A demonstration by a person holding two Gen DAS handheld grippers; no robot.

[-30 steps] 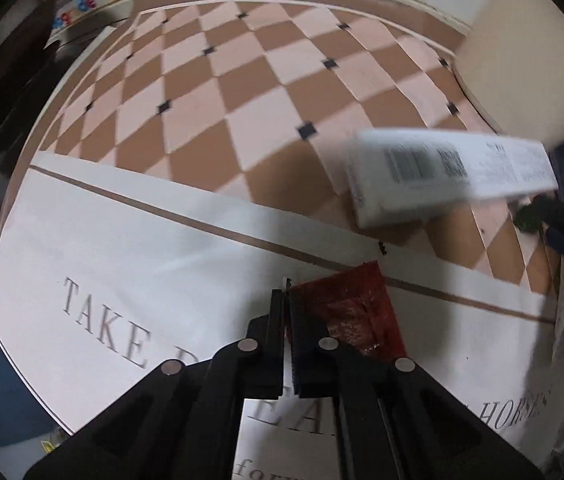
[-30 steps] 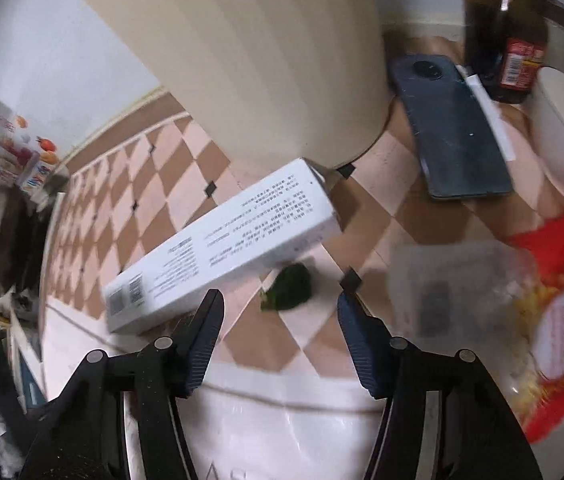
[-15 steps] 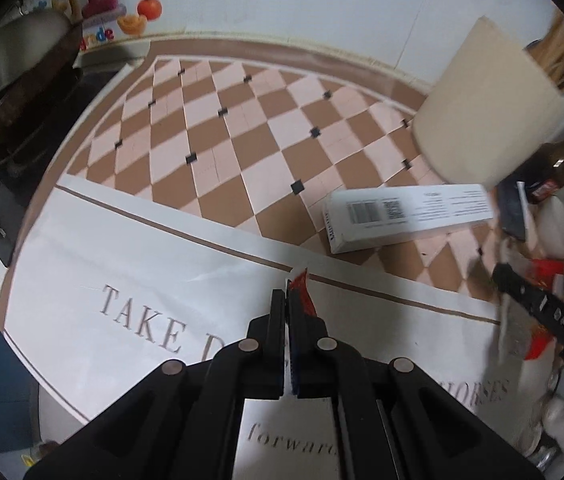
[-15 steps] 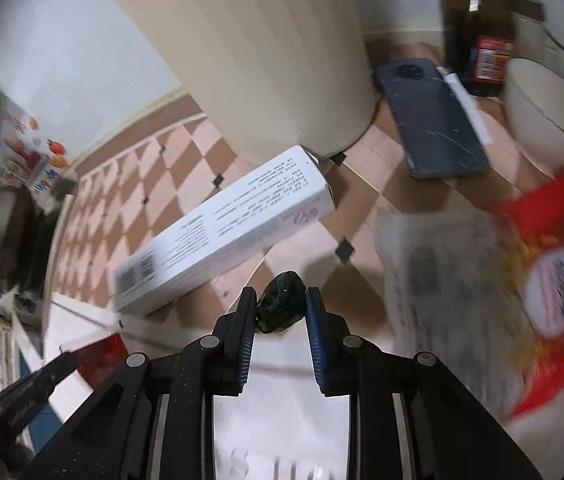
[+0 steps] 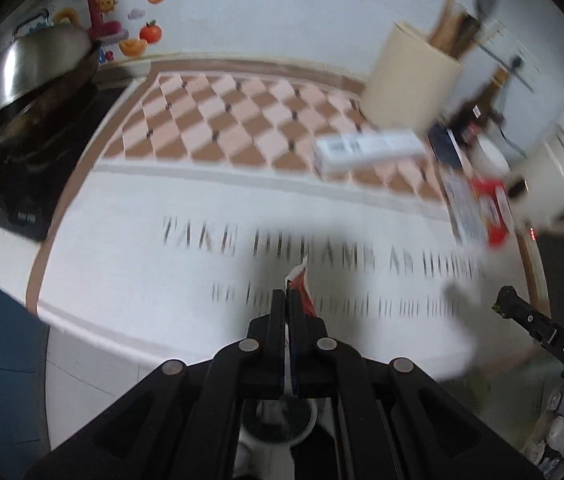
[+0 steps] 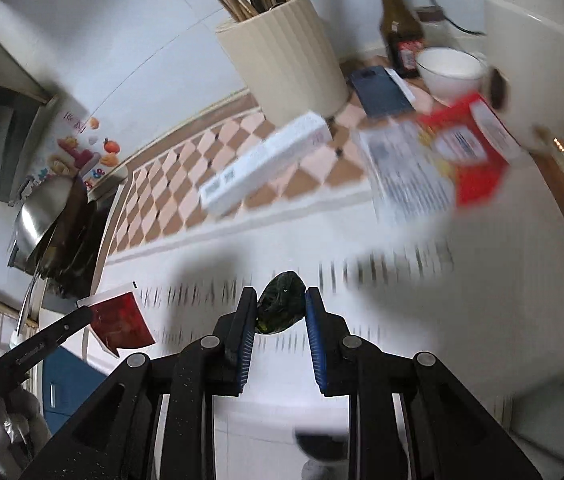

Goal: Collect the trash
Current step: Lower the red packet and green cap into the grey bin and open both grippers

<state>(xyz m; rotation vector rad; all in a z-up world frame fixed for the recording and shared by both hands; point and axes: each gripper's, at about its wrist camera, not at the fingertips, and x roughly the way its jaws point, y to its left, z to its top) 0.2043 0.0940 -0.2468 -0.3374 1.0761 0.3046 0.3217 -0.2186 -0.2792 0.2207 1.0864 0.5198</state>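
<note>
Left tool (image 5: 286,300) pinches the red wrapper (image 5: 302,286) upright toward 12 o'clock, right tool (image 6: 280,306) clamps the dark green scrap (image 6: 280,302), both lifted above the surface (image 5: 121,272).

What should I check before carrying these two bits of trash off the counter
1. Left gripper shut on red wrapper: ok.
2. Right gripper shut on dark green scrap: ok.
3. Both pieces lifted off the printed mat: ok.
4. Grippers apart from each other: ok.
5. White box and snack bag left on the counter: ok.
6. Where the bin is: cannot tell.
</note>
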